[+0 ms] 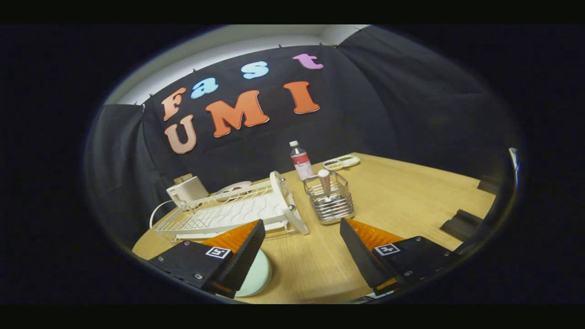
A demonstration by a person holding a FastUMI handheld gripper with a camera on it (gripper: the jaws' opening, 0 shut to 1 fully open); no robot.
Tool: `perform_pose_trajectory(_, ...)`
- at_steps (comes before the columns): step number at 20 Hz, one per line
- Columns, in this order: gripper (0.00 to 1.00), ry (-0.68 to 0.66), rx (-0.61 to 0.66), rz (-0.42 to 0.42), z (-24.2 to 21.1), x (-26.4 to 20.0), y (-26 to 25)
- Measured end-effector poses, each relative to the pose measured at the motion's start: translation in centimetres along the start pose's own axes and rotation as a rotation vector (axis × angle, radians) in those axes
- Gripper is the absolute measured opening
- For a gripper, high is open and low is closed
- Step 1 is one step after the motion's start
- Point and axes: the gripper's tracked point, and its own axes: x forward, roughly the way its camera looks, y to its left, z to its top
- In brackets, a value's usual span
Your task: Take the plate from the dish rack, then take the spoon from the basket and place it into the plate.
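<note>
Wooden table (402,201) — tongs (301,249) spread, empty | plate (256,276) under left finger

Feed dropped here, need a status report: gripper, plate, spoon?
Gripper open, holding nothing. Plate on table under one finger, off the dish rack. Spoon upright in basket, just ahead. Path clear.
</note>
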Motion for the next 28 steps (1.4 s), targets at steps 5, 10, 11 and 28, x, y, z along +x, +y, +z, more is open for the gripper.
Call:
perform_pose_trajectory(5,0.98,-0.126,-0.11,-0.01,3.2,2.3,-0.4)
perform_pose_trajectory(10,0.99,-0.16,-0.185,-0.073,4.4,4.4,-1.5)
perform_pose_trajectory(11,0.99,-0.16,-0.198,-0.078,4.4,4.8,-1.7)
perform_pose_trajectory(28,0.09,-0.169,-0.306,-0.063,5.7,8.0,-0.9)
